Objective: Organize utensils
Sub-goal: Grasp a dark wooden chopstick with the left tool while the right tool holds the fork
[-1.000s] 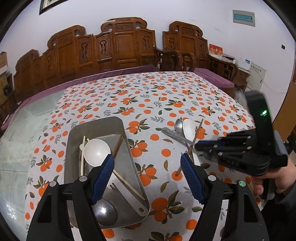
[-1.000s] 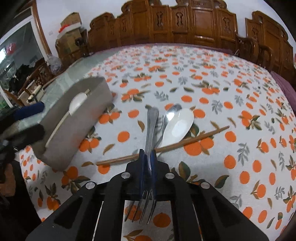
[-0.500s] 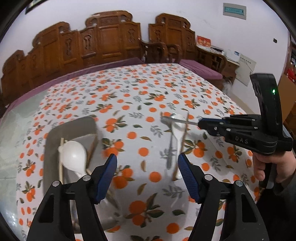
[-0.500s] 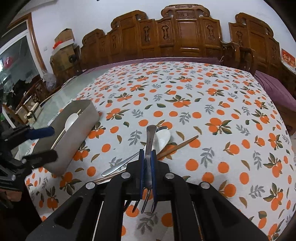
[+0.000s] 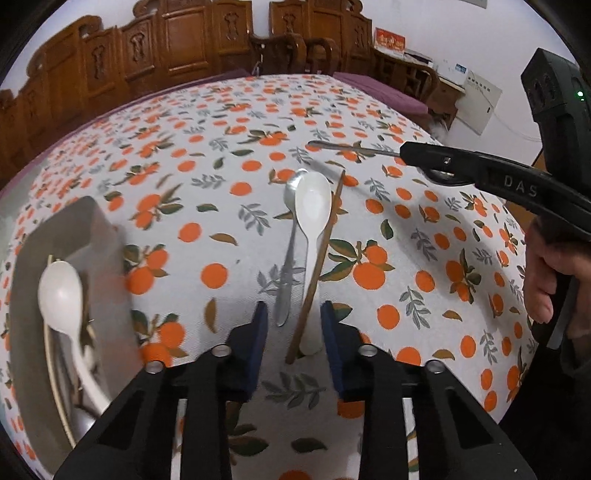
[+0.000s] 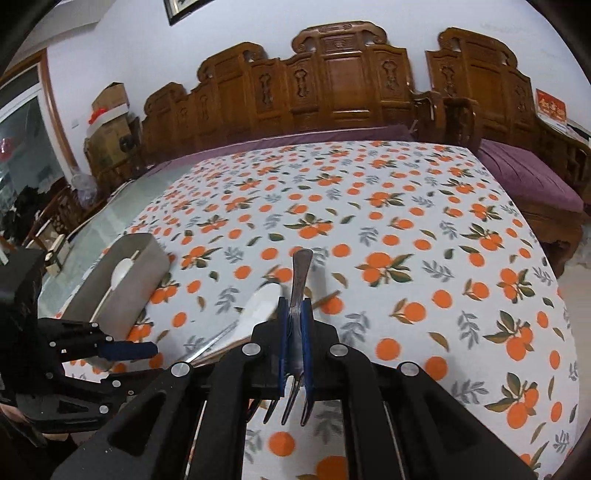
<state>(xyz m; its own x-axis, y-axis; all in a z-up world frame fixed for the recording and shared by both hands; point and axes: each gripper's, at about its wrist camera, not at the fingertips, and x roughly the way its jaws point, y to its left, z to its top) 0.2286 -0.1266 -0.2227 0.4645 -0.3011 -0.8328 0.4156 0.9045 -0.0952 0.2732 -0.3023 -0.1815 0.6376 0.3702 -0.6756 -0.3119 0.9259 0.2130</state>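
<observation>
I am carrying the fork [image 6: 295, 306], pinched in the right gripper [image 6: 294, 341], toward the tray [image 6: 125, 280] at the table's left edge. The left gripper [image 5: 293, 339], fingers spread, is straddling the chopstick [image 5: 317, 258] and white spoon [image 5: 312, 221]; next I am closing on them

This looks like a room in a home. Carved wooden chairs [image 6: 343, 81] stand along a white wall. A cloth with oranges [image 6: 369, 229] covers the surface. A framed picture [image 6: 184, 9] hangs high up, and cardboard boxes [image 6: 109, 118], maybe for storage, sit stacked in the corner.
</observation>
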